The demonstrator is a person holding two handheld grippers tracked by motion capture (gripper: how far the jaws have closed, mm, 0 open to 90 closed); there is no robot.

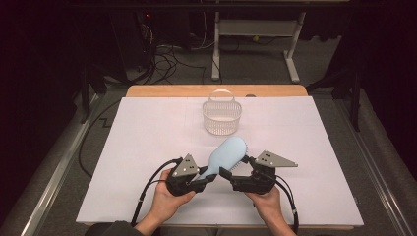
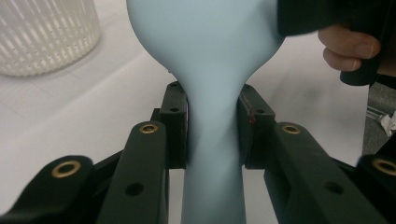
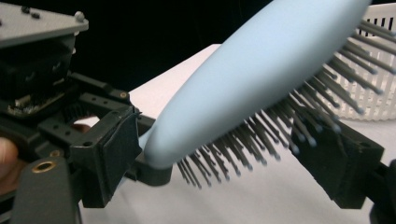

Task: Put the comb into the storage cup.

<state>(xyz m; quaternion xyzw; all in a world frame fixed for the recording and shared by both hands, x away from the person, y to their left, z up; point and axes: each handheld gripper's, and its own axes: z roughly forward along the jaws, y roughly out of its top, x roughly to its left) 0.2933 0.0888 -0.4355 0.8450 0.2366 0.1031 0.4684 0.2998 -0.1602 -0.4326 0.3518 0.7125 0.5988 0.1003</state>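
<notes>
left gripper [image 1: 209,179] fingers [image 2: 176,126] clenched on the brush [image 1: 227,155] handle, near the desk [image 1: 147,147] front edge. right gripper [image 1: 227,174] fingers [image 3: 109,154] spread wide, straddling the brush head. basket [image 1: 221,113] stands near the rear edge, well apart.

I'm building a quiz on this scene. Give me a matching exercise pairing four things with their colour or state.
Things:
1. hairbrush
2. basket
3. left claw
4. right claw

States:
a. open, one jaw either side of the brush head
b. white, standing at the far side of the table
c. pale blue, lifted off the table
d. shut on the brush handle

Pairs: 1-c, 2-b, 3-d, 4-a
</notes>
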